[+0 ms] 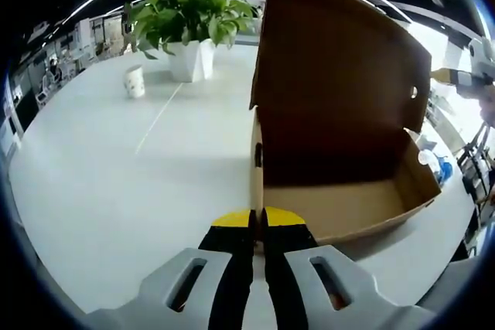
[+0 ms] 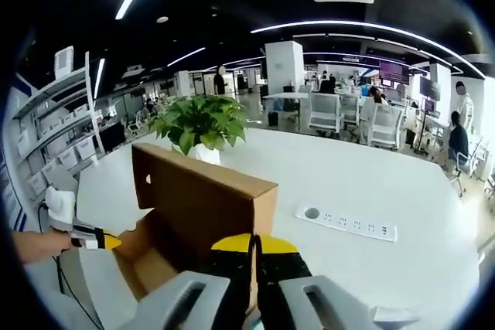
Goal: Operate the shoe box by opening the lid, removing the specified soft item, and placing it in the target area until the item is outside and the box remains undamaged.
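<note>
Left gripper view: left tool pinches the shoe box wall at 6 o'clock, lid up; right tool clamps its lid edge on the white desk.

From the left gripper view we are looking close and low into the open shoe box. From the right gripper view we are facing it from the opposite side, both views sharing the potted plant.

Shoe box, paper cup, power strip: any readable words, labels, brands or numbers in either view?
None can be read.
Shoe box: plain brown cardboard, no print showing.
Paper cup: faint markings, too small to read.
Power strip: no legible text.
</note>
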Demonstrator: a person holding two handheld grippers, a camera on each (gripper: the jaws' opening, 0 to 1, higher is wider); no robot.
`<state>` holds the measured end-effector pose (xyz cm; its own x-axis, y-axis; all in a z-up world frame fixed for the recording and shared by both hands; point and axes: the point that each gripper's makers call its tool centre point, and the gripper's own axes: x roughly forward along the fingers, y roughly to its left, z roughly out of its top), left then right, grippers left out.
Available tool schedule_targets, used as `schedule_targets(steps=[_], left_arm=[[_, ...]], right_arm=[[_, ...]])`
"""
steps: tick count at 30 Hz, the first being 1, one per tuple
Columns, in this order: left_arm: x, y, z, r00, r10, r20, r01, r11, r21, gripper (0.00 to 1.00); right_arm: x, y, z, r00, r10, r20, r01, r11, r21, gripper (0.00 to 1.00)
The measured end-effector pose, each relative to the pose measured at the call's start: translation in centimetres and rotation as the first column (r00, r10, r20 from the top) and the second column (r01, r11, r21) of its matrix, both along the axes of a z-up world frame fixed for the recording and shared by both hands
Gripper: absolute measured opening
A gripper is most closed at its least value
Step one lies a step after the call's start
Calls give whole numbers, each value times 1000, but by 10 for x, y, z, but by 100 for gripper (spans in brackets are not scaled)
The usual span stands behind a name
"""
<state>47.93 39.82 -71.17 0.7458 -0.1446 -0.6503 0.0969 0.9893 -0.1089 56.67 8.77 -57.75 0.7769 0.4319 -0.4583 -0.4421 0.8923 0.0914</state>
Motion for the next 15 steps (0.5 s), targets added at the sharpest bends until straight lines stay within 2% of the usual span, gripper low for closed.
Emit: schedule_targets(steps=[15], left_arm=[[0, 0, 0, 1000, -2, 2, 2, 1000, 0, 1]], right_arm=[[-13, 1, 0, 1000, -2, 10, 2, 1000, 11, 0]])
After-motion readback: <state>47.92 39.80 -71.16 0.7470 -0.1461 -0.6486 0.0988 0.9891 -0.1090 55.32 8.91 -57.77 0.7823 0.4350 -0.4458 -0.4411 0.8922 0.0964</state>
